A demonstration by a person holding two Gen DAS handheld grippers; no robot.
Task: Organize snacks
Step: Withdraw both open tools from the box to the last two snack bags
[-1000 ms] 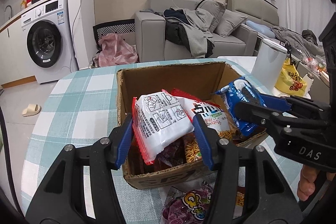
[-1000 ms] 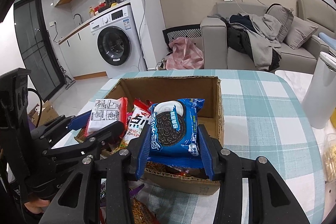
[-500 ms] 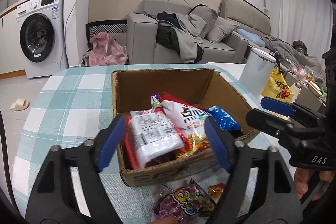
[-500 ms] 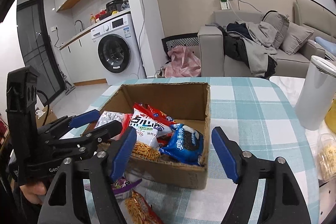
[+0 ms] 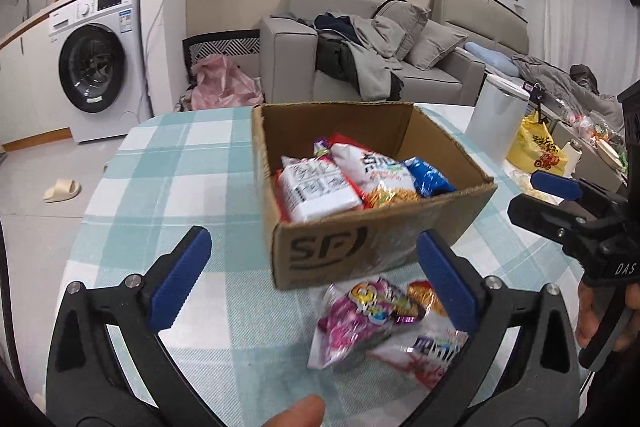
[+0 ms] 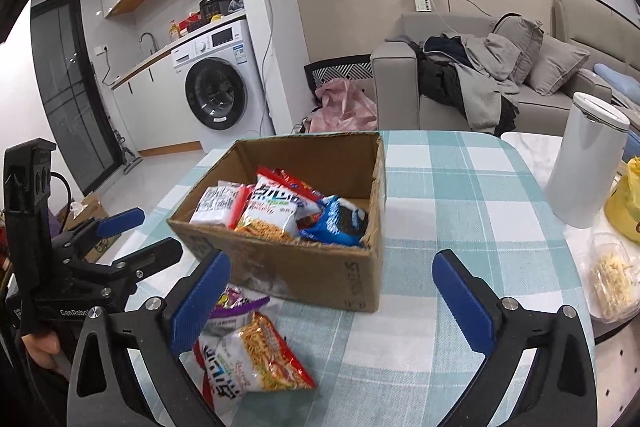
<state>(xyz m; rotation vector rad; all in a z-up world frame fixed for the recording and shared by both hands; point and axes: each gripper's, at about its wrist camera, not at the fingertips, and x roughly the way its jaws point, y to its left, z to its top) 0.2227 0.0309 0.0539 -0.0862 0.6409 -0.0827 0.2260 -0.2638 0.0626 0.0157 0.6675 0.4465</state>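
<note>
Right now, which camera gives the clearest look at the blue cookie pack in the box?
The right wrist view: the blue cookie pack faces it, cookie picture visible. The left wrist view catches only its crumpled blue edge behind the noodle packs.

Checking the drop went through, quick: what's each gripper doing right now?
Left gripper: open, jaws just opened, holding nothing.
Right gripper: open, jaws just opened, holding nothing.

Right gripper [image 6: 334, 291] empty (jaws just opened).
</note>
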